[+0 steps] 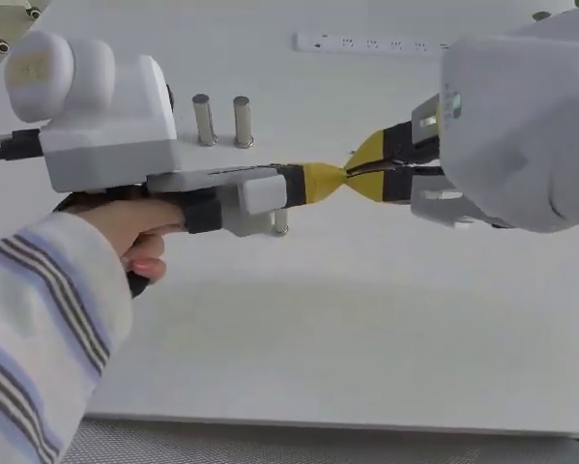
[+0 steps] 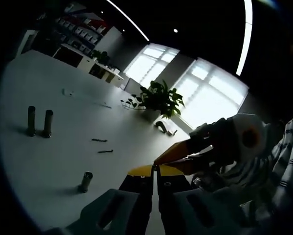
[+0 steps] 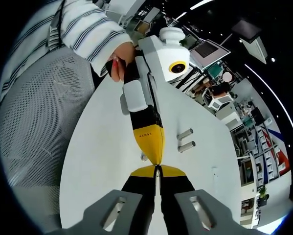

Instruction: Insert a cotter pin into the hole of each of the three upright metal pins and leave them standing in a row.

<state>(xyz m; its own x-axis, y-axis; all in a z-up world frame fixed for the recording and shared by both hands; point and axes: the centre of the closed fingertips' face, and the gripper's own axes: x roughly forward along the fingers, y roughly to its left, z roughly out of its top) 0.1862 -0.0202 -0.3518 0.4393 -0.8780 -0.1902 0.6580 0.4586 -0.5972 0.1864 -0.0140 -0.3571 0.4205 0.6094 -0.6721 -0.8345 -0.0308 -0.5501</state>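
Observation:
Two metal pins stand upright side by side on the white table. A third pin stands apart, partly hidden under my left gripper. The left gripper and my right gripper hang above the table, yellow tips meeting nose to nose. Both look shut. I cannot tell whether anything thin is pinched where they meet. In the left gripper view, the pin pair is far left, the lone pin nearer, and two cotter pins lie flat between them.
A white power strip lies along the table's far side. The table's front edge runs near the bottom of the head view. A striped sleeve comes in at lower left.

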